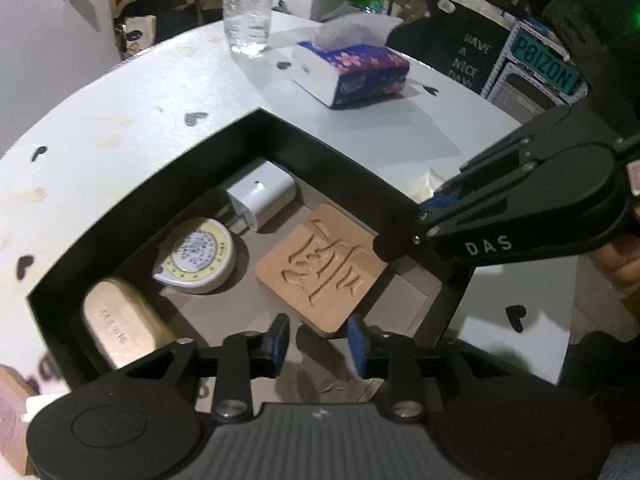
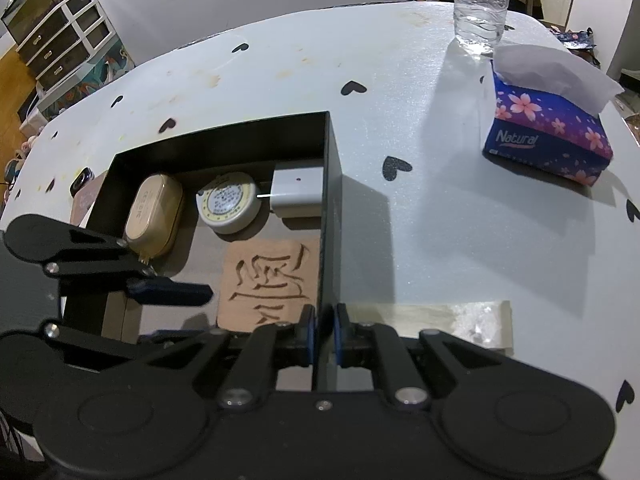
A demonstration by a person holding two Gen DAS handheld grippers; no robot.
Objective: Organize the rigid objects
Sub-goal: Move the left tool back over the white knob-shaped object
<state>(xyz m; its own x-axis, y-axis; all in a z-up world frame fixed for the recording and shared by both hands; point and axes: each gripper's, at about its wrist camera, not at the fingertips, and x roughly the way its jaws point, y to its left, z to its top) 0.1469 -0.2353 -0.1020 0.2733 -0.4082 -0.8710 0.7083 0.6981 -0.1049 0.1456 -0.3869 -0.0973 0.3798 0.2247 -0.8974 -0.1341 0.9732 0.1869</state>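
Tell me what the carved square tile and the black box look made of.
Carved tile: looks like unfinished wood or MDF, matte tan, with characters cut into the face. Black box: probably thin, rigid matte card, its wall narrow enough to sit between the right gripper fingers; the floor looks like bare greyish board.

Water bottle [image 2: 482, 4] cropped above label by top edge; wooden tile [image 2: 272, 280] partly behind box wall [image 2: 328, 216]; gold case [image 1: 120, 330] lettering unreadable.
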